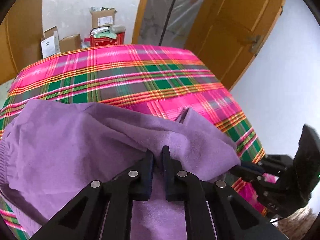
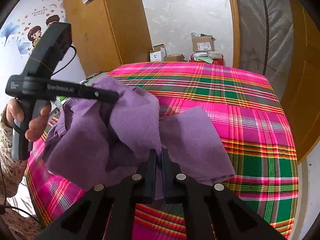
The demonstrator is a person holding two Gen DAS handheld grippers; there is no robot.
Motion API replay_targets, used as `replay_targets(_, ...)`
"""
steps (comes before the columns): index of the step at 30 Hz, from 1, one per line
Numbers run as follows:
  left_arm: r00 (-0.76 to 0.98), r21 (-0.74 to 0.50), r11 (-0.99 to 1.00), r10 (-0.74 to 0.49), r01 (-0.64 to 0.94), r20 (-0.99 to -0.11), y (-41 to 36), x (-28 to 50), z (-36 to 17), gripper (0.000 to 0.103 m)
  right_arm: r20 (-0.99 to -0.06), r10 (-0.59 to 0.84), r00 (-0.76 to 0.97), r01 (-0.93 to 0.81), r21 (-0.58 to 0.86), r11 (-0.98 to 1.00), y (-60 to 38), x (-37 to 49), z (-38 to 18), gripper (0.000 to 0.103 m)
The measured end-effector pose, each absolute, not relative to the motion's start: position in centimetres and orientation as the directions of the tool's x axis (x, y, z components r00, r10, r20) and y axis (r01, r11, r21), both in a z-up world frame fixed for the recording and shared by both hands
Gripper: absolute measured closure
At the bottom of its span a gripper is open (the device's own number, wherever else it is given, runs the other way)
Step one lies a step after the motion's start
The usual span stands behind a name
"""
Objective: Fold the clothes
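Observation:
A purple fleece garment (image 1: 80,144) lies bunched on the pink and green plaid bedcover (image 1: 124,74). My left gripper (image 1: 158,154) is shut on a fold of the garment and holds it up. In the right wrist view my right gripper (image 2: 158,156) is shut on another edge of the garment (image 2: 128,124), lifted above the bedcover (image 2: 230,100). The left gripper (image 2: 117,97) shows there from the side, its tips buried in the cloth, a hand on its handle. The right gripper (image 1: 238,168) shows at the garment's right corner in the left wrist view.
Cardboard boxes (image 1: 103,18) and a red bag (image 1: 107,39) stand on the floor beyond the bed's far edge. A wooden door (image 1: 236,26) is at the far right, a wooden wardrobe (image 2: 104,28) at the far left. The bedcover's right side is bare.

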State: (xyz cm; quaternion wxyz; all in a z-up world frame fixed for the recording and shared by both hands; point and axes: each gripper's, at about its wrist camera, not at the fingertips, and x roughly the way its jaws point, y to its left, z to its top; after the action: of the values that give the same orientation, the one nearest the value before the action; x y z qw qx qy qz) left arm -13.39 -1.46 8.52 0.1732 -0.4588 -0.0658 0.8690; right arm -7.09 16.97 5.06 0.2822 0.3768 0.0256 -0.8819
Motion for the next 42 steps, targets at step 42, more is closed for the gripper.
replay_targets(42, -0.566, -0.400, -0.896, 0.436, -0.195, -0.700, -4.6, -11.9, 8.9, 0.098, -0.717, -0.348, -0.605, 0.169, 0.311, -0.935, 26.3, -7.2, 5.6, 0.092)
